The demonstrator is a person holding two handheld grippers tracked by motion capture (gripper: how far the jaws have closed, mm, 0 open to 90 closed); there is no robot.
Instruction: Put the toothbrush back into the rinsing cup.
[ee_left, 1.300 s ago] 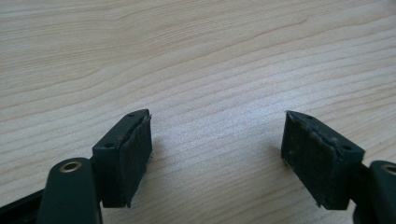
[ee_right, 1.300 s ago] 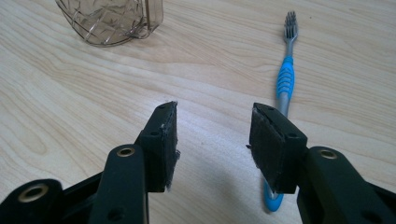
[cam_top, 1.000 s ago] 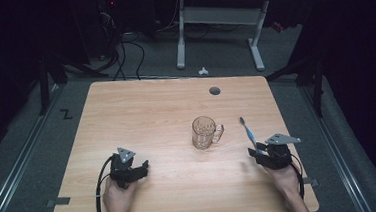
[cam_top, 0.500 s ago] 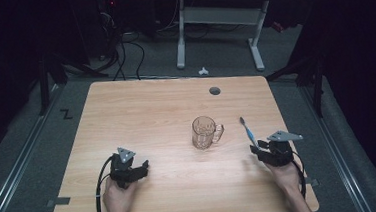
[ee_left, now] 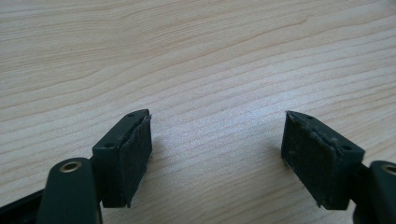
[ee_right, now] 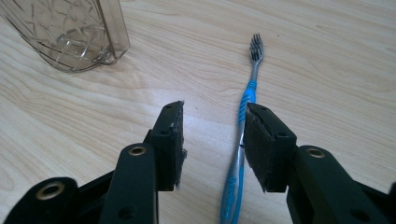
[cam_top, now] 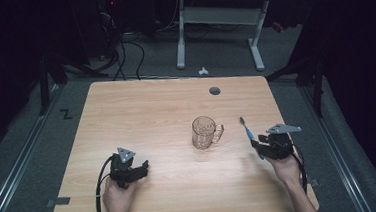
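A blue and grey toothbrush lies flat on the wooden table, bristles pointing away from me. It also shows right of the mug in the high view. My right gripper is low over the table and open. The brush handle lies between its jaws, close beside the right-hand pad; neither pad presses on it. A clear glass mug stands upright at mid-table, handle to the right; its base is up and to the left of the jaws. My left gripper is open over bare wood at the front left.
A round cable hole sits near the table's far edge. Beyond the table are a white desk frame and cables on a grey floor. Bare wood lies between the two grippers along the front edge.
My right gripper has crept slightly forward along the toothbrush. The left gripper, mug and toothbrush have stayed put.
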